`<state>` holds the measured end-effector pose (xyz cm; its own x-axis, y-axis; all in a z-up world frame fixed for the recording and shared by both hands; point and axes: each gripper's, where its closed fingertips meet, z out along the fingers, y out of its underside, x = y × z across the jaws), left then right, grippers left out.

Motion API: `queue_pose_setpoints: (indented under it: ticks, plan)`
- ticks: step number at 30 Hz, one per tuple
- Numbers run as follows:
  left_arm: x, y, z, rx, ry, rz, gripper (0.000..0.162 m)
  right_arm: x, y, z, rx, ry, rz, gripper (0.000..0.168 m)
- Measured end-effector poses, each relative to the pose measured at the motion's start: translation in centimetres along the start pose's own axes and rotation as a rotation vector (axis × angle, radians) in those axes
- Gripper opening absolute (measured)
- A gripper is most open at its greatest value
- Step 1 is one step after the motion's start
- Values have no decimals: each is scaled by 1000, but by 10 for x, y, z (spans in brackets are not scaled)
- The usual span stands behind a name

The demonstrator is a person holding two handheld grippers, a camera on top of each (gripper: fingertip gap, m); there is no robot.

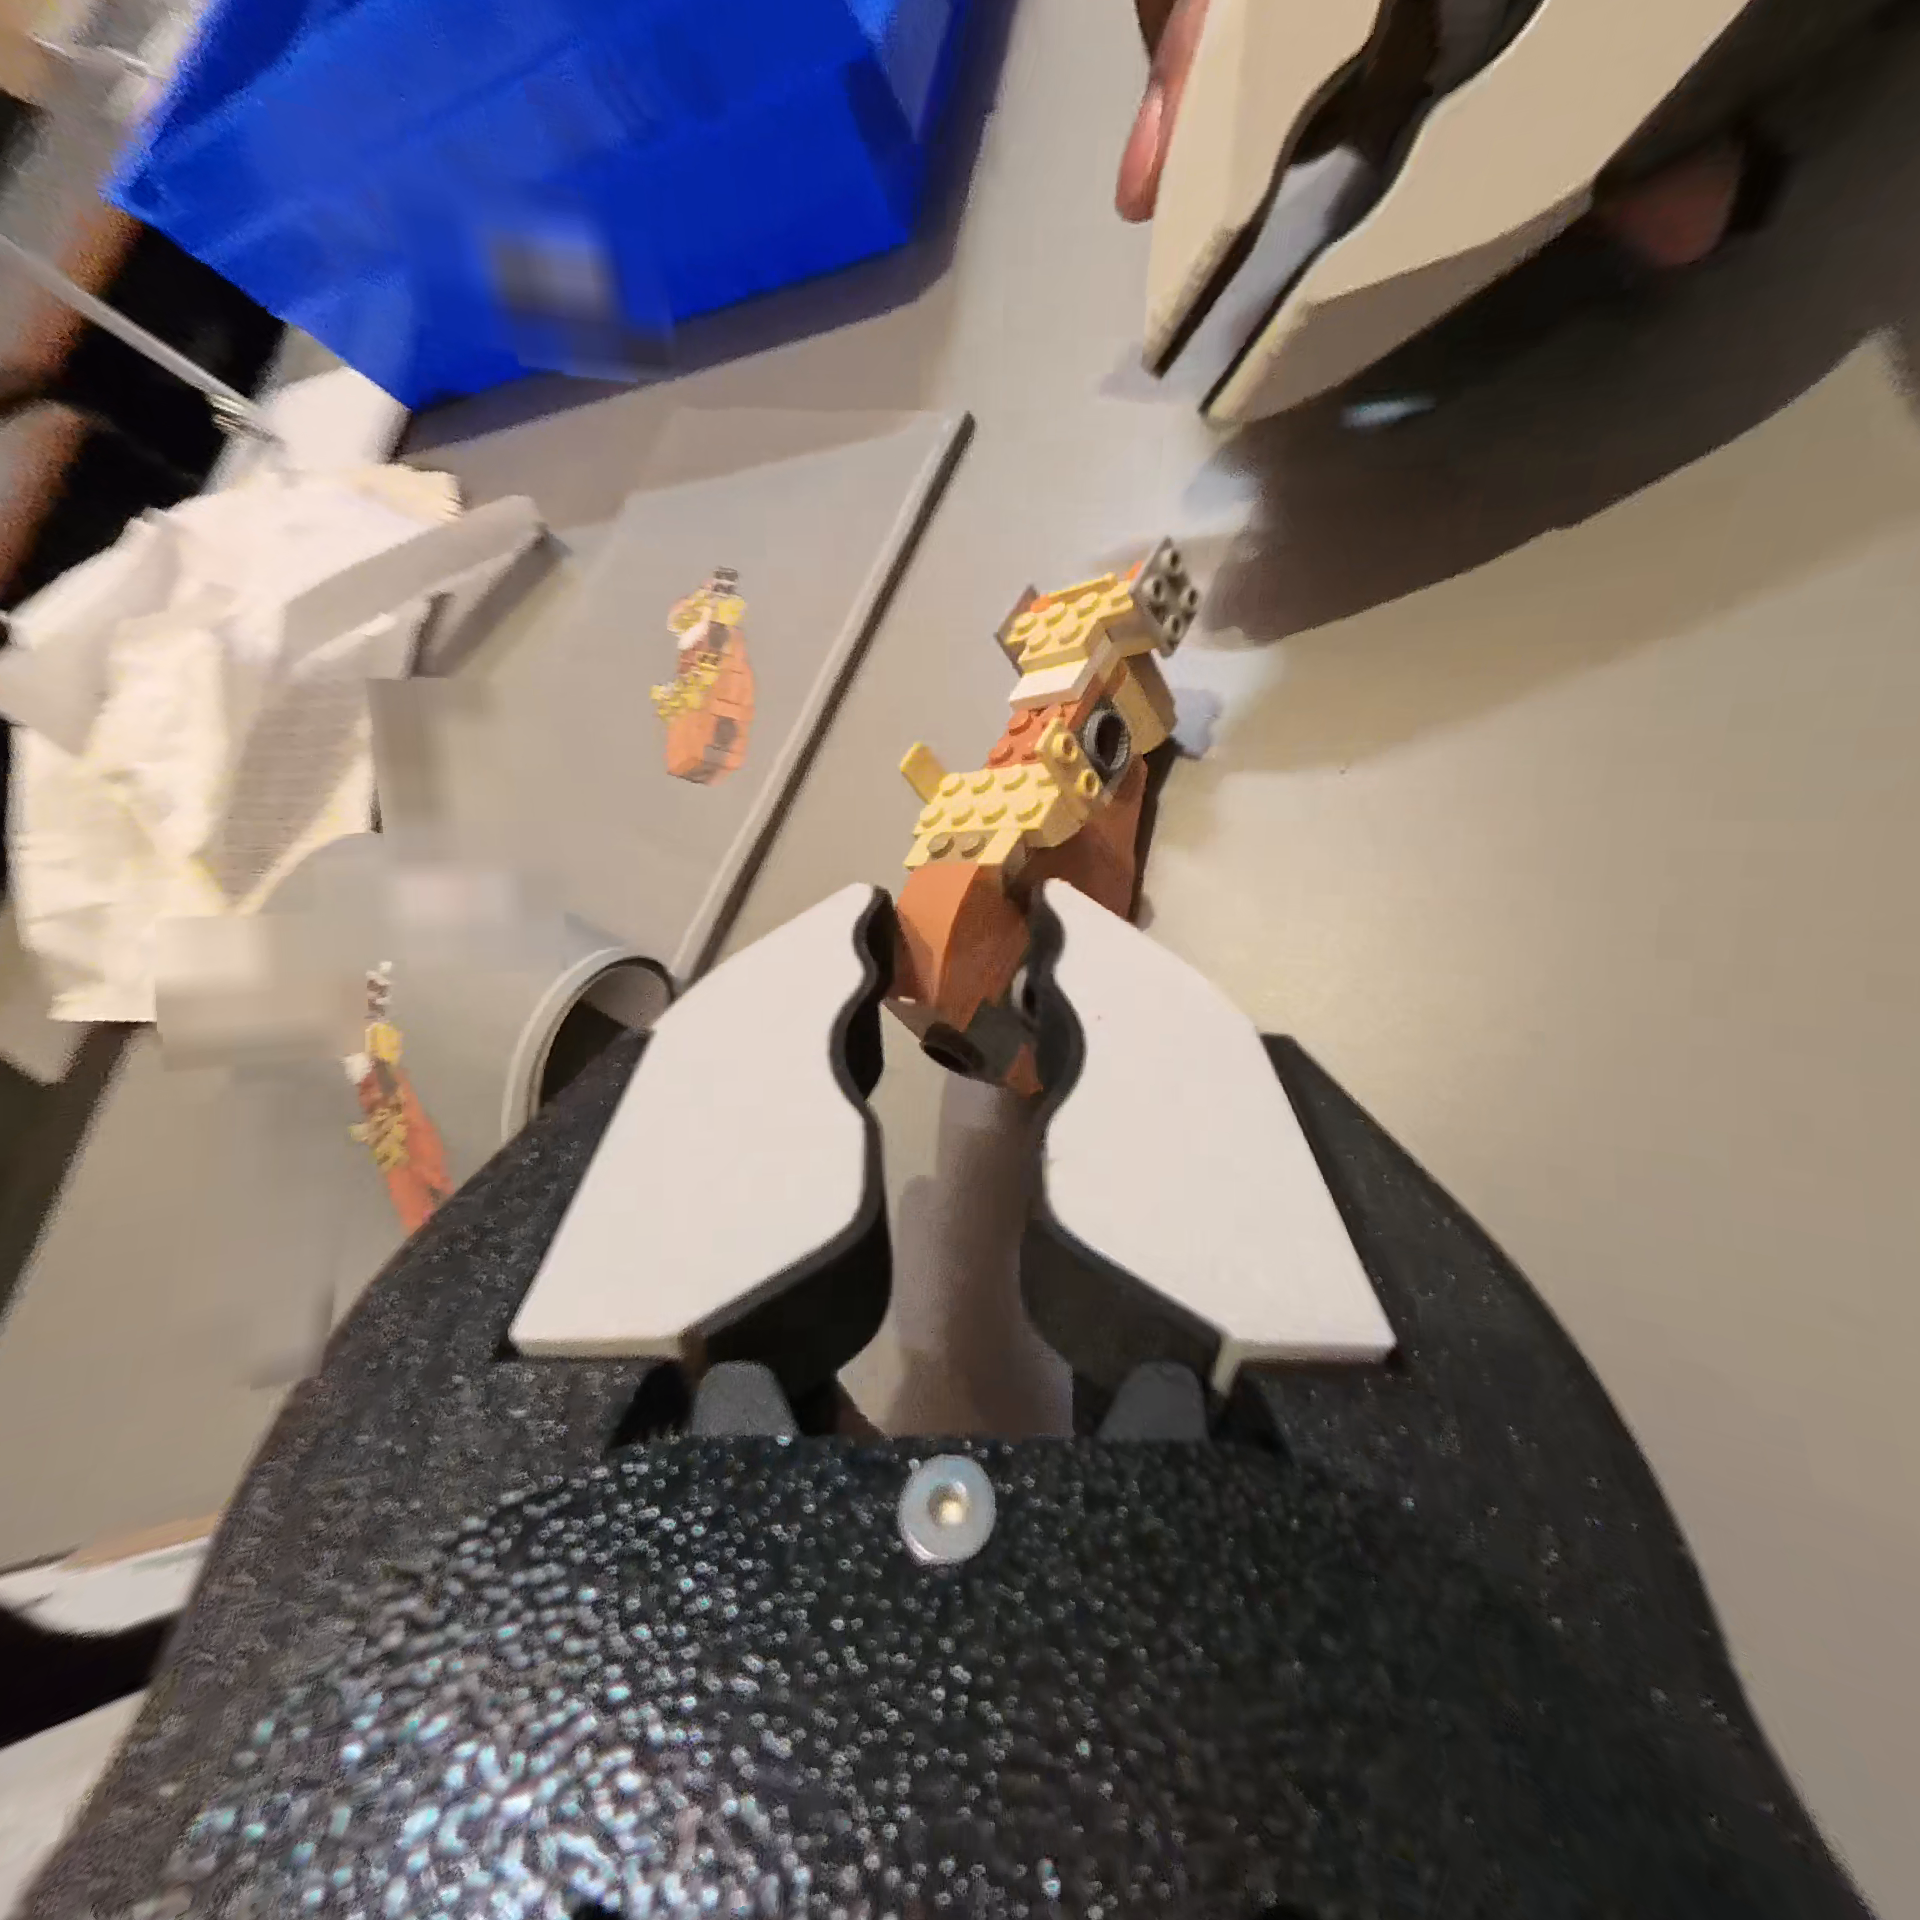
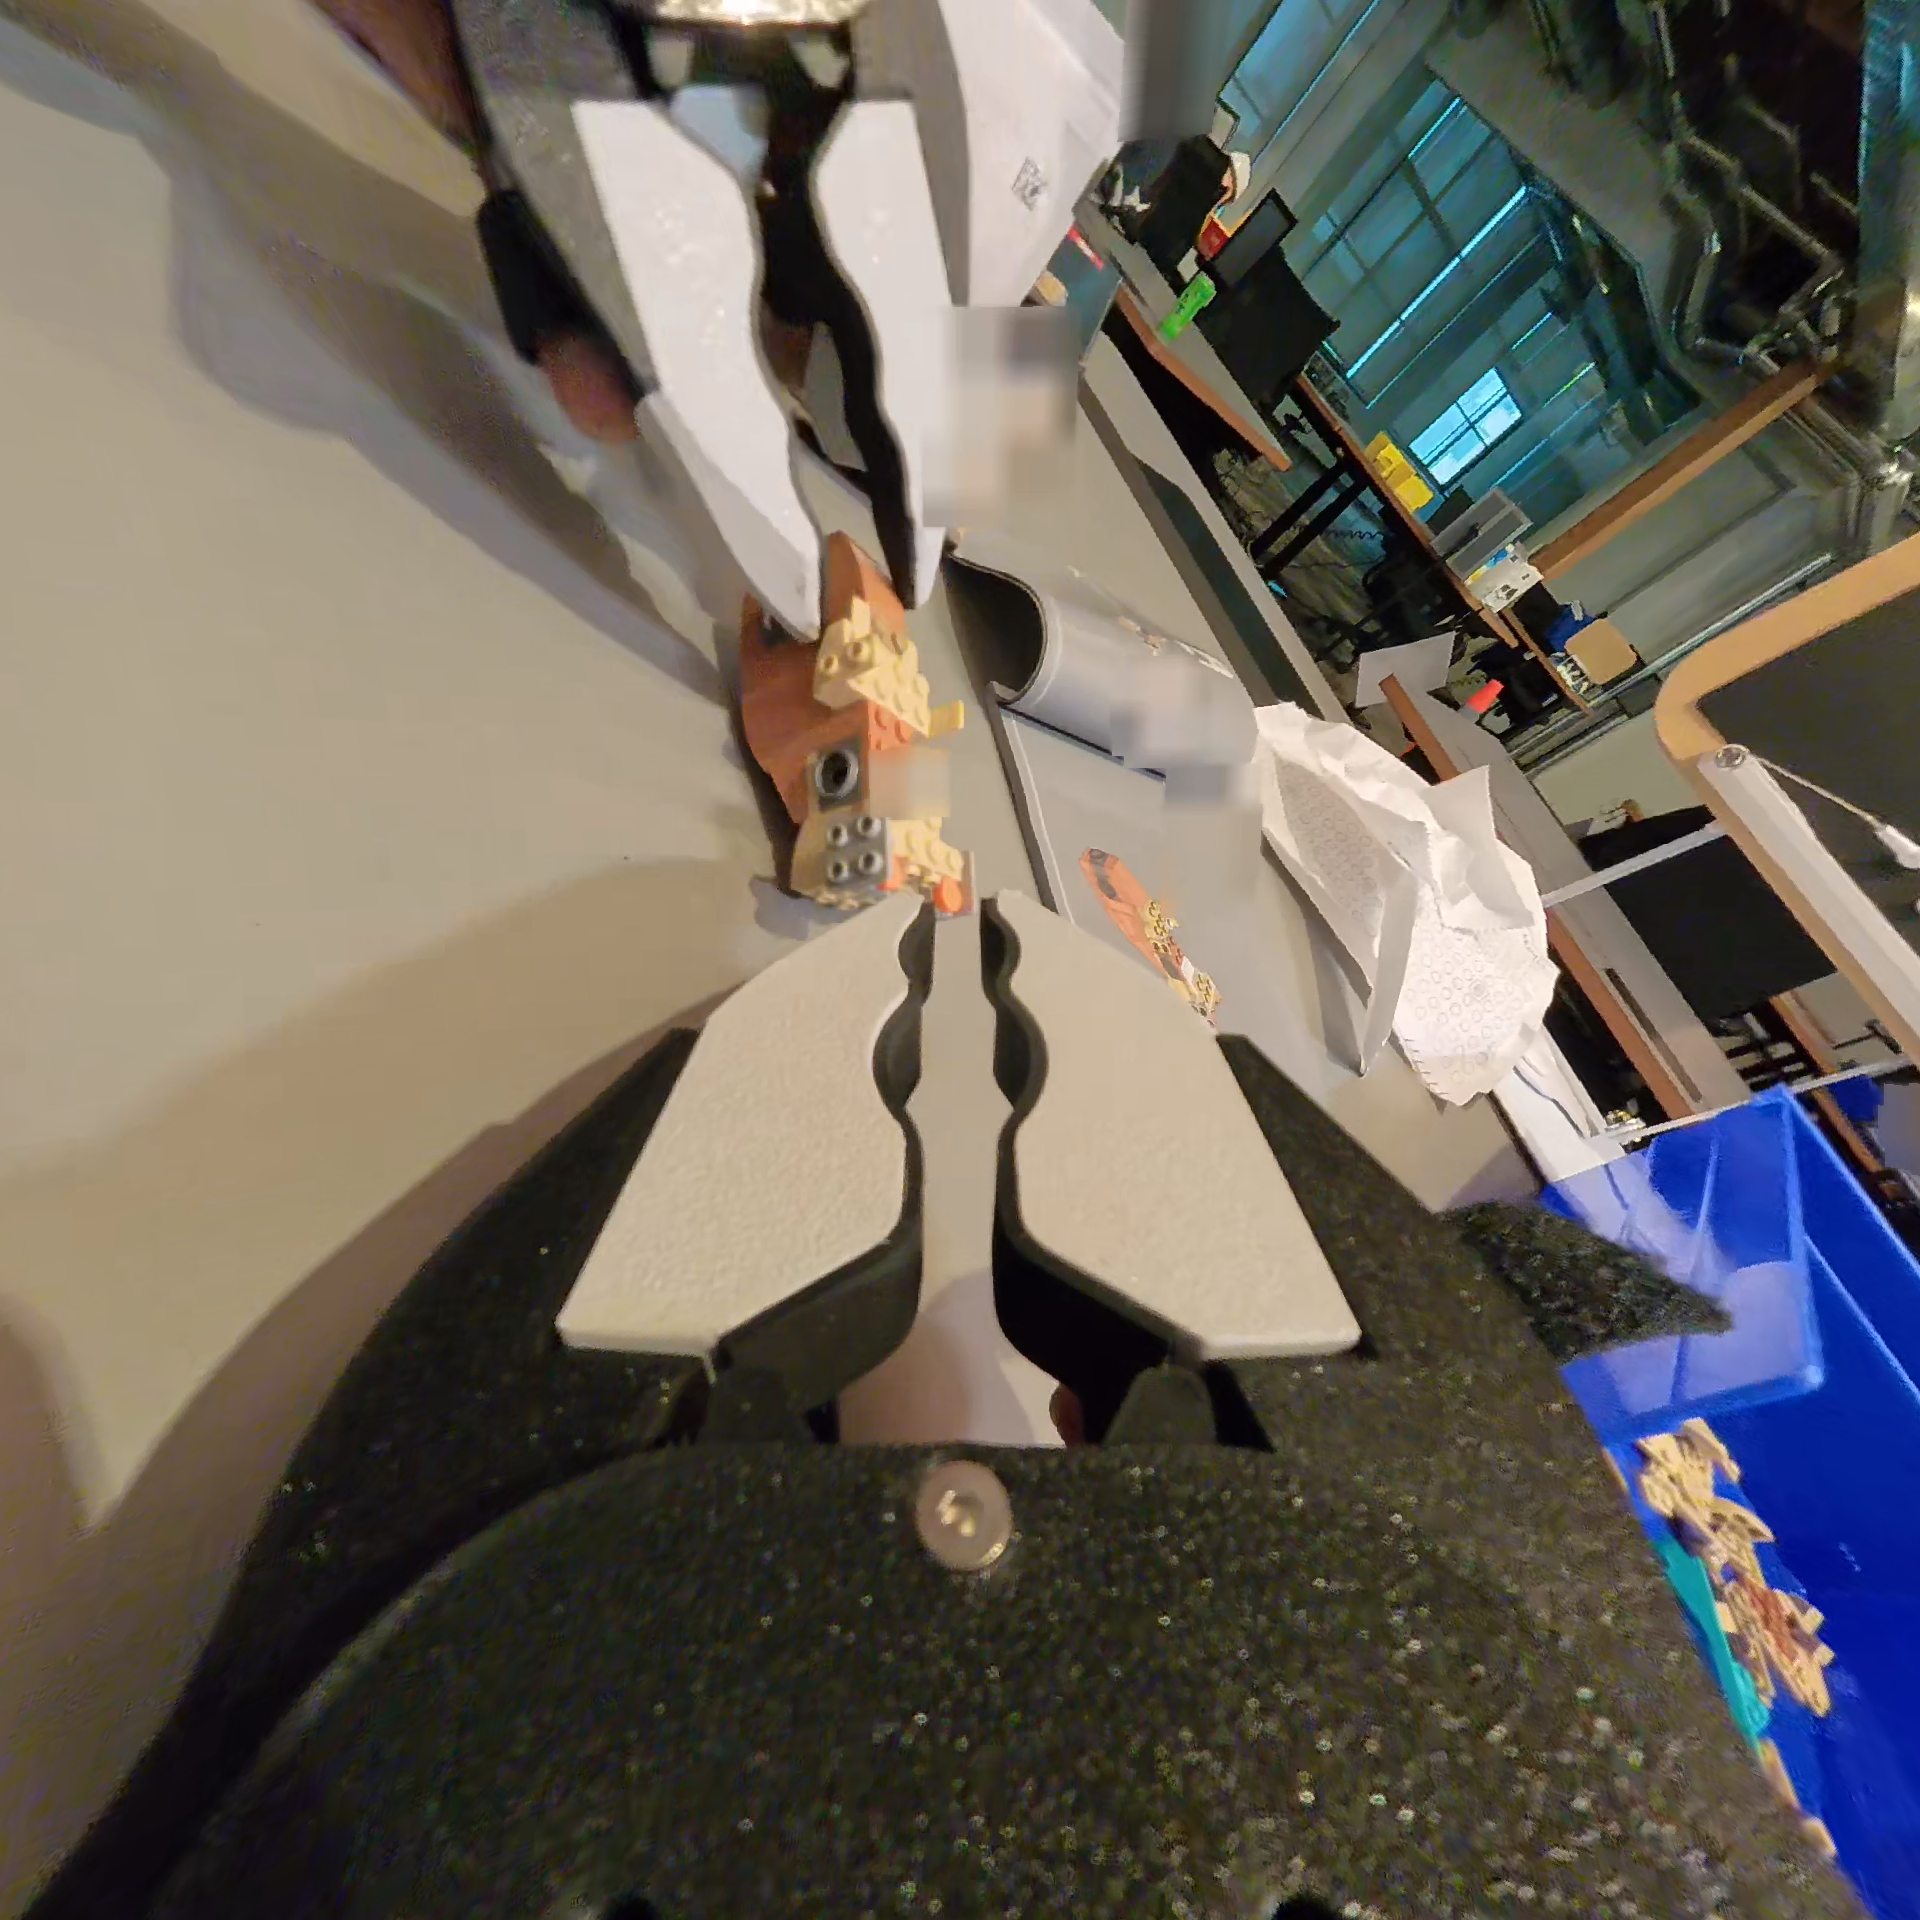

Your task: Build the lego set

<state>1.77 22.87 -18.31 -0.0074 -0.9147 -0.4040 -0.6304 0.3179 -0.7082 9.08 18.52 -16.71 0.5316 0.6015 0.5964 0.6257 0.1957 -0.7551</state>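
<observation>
grey table (image 1: 1507, 1039), booklet (image 1: 790, 582), blue box (image 1: 499, 177)

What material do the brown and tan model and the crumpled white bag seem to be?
The model looks like hard moulded plastic: studs and crisp edges, slight sheen. The crumpled white bag looks like thin matte paper, probably, since it holds sharp creases and a ragged torn edge.

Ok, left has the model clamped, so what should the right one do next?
Probably ease the right hand-held gripper forward onto the near end of the brown and tan lego model. Its fingers are nearly shut with nothing between them, tips just short of the grey studded brick. The left hand-held gripper grips the model's brown end, so the far end is free to work on.
</observation>
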Motion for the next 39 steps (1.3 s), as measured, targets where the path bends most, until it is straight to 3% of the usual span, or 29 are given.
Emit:
queue_pose_setpoints:
  ticks: [6,13,19,28,31,35,39]
  plan:
    - [3,-2,-1,4,-228,90,22,2,1,0,-6,6,7,8]
    - [1,-2,-3,10,-283,42,26,4,3,0,-10,11,8,8]
    - [-3,-9,-14,48,-242,-1,35,5,4,0,-14,12,7,8]
    - [1,5,-13,77,75,-209,52,3,5,1,-20,4,-8,8]
    - [1,6,-5,54,86,-180,48,2,5,1,-20,3,-10,8]
    - [5,8,3,8,80,-180,24,3,5,1,-19,4,-8,7]
    - [8,9,3,-33,-4,-286,22,3,5,1,-24,5,-10,7]
